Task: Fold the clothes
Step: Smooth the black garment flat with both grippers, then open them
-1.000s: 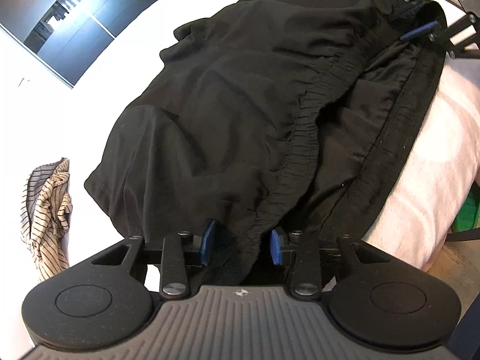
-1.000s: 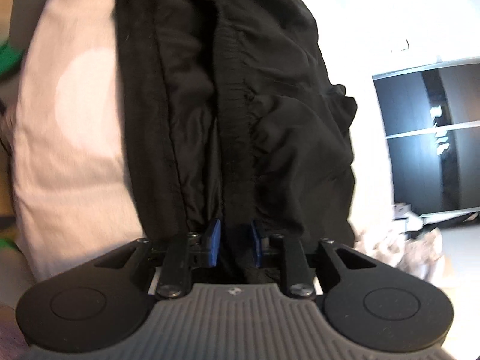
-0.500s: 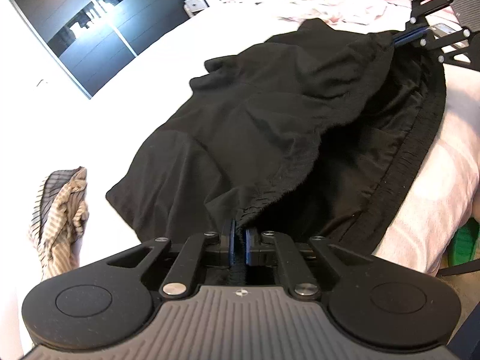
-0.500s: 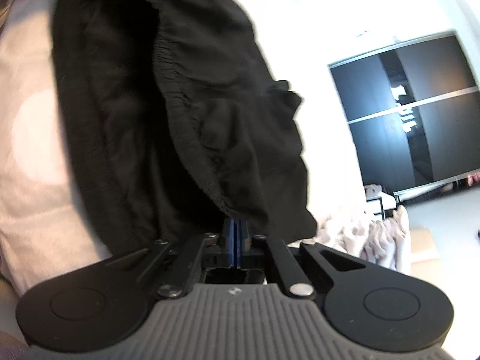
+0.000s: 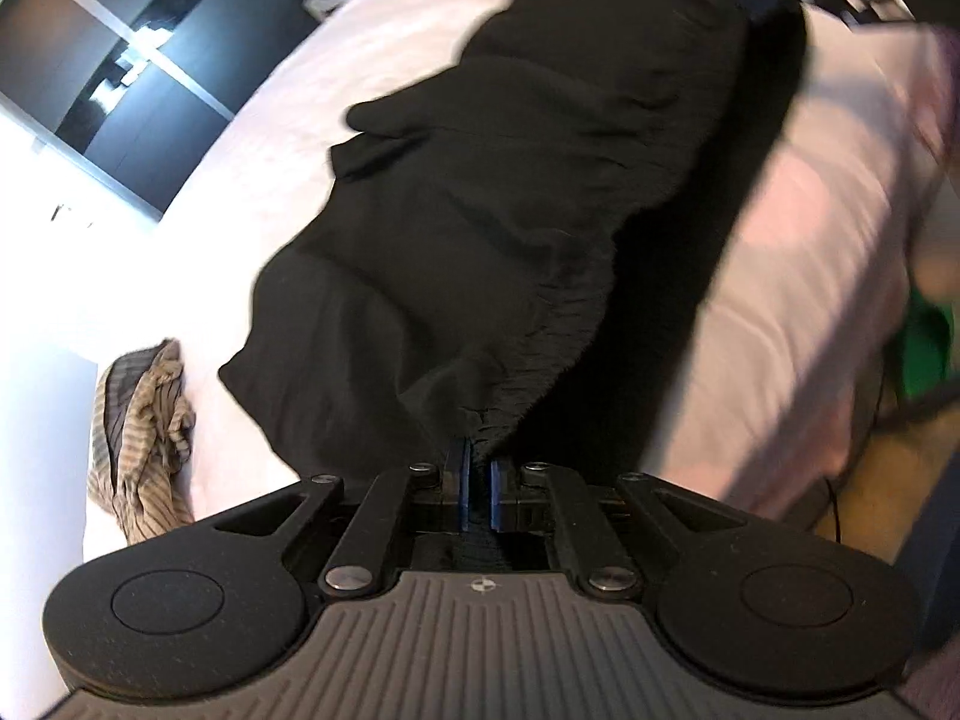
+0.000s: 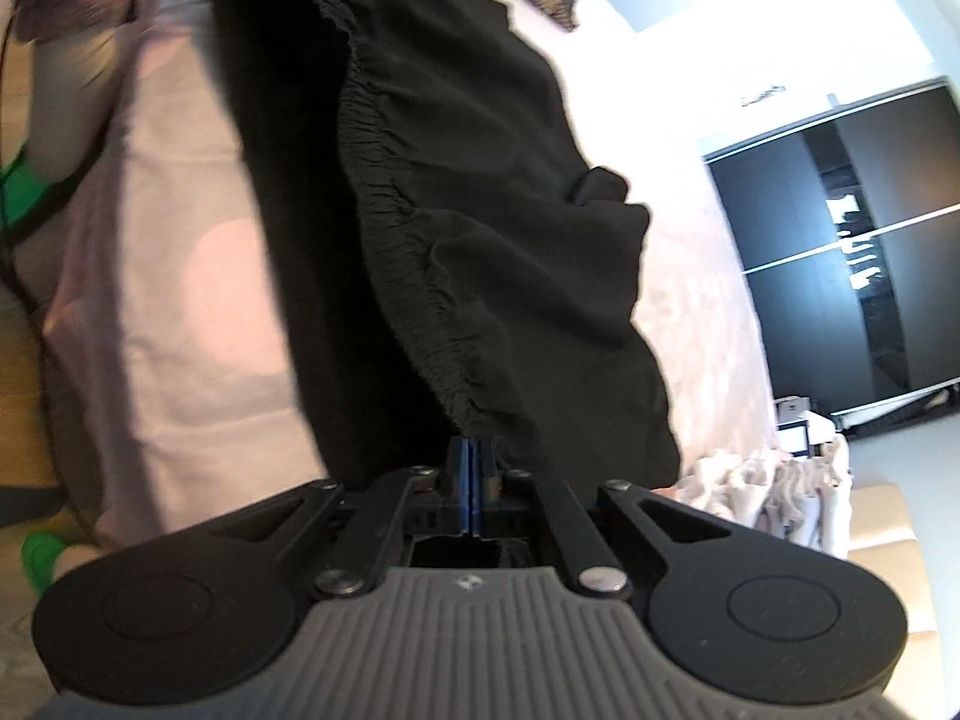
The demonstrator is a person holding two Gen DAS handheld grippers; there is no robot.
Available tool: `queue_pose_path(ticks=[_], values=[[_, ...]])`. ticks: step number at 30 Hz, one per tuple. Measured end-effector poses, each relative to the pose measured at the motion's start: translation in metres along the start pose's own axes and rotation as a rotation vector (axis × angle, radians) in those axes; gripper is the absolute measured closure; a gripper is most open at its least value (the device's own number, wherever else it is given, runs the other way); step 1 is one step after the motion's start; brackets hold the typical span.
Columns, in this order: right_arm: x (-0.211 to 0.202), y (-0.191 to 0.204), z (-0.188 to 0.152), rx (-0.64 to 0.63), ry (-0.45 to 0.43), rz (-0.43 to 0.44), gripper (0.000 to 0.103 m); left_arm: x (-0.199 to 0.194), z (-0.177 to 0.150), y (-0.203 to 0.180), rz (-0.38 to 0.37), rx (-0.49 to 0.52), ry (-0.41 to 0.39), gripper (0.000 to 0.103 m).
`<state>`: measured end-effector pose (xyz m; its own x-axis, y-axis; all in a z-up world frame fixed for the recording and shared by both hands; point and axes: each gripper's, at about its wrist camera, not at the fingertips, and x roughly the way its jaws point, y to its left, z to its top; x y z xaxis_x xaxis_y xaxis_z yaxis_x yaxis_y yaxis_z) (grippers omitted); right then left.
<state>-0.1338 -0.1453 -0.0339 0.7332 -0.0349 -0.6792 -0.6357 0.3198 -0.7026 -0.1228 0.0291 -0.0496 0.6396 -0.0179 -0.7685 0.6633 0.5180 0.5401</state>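
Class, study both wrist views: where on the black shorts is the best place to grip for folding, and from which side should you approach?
Grip the gathered elastic waistband of the black shorts, one pinch at each end, coming in from the bed's near edge. That ridge is thick and runs edge to edge; both tongs, left and right, are shut there.

A home bedroom. A bed [image 5: 810,252] with pale pink bedding fills most of both views; a wardrobe [image 6: 864,252] with dark sliding doors stands against the white wall. Loose garments lie about: a striped cloth [image 5: 141,438] on the bed and a pale heap of laundry [image 6: 774,492] near the wardrobe.
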Motion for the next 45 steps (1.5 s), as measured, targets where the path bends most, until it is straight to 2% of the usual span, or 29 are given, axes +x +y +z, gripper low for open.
queue_pose_path(ticks=[3,8,14,17,21,24,27,28,31,33,39,41,42,45], values=[[0.009,0.000,-0.001,-0.014,0.013,0.018,0.101,0.010,-0.003,-0.012,-0.012,0.059,0.049,0.099],[0.030,-0.009,0.000,-0.036,0.050,0.087,0.101,0.015,-0.008,-0.026,-0.065,0.129,0.085,0.099],[0.042,-0.011,-0.006,-0.001,0.083,0.162,0.101,0.022,-0.012,-0.031,-0.083,0.149,0.112,0.099],[0.047,-0.016,-0.008,0.019,0.109,0.199,0.101,0.023,-0.012,-0.024,-0.105,0.110,0.119,0.097],[0.034,-0.033,-0.011,0.108,0.062,0.191,0.100,0.017,-0.011,-0.003,-0.180,-0.013,0.082,0.085],[0.022,-0.053,-0.015,0.213,0.014,0.174,0.100,0.001,-0.012,0.013,-0.247,-0.100,0.002,0.074],[0.016,-0.074,-0.020,0.341,-0.008,0.153,0.099,-0.013,-0.010,0.017,-0.283,-0.129,-0.079,0.062],[0.014,-0.079,-0.024,0.374,-0.003,0.153,0.096,-0.017,-0.009,0.019,-0.293,-0.134,-0.101,0.062],[0.012,-0.079,-0.035,0.411,0.039,0.157,0.067,-0.023,-0.004,0.023,-0.302,-0.151,-0.141,0.062],[0.017,-0.074,-0.037,0.392,0.062,0.145,0.069,-0.021,0.000,0.027,-0.293,-0.167,-0.139,0.062],[0.032,-0.059,-0.041,0.338,0.132,0.109,0.074,-0.005,0.013,0.031,-0.272,-0.182,-0.064,0.062],[0.040,-0.056,-0.042,0.326,0.140,0.098,0.081,0.004,0.013,0.034,-0.272,-0.186,-0.024,0.062],[0.042,-0.056,-0.042,0.317,0.141,0.093,0.091,0.008,0.012,0.035,-0.274,-0.190,-0.004,0.062],[0.044,-0.051,-0.043,0.291,0.150,0.093,0.097,0.019,0.012,0.038,-0.278,-0.208,0.050,0.062]])
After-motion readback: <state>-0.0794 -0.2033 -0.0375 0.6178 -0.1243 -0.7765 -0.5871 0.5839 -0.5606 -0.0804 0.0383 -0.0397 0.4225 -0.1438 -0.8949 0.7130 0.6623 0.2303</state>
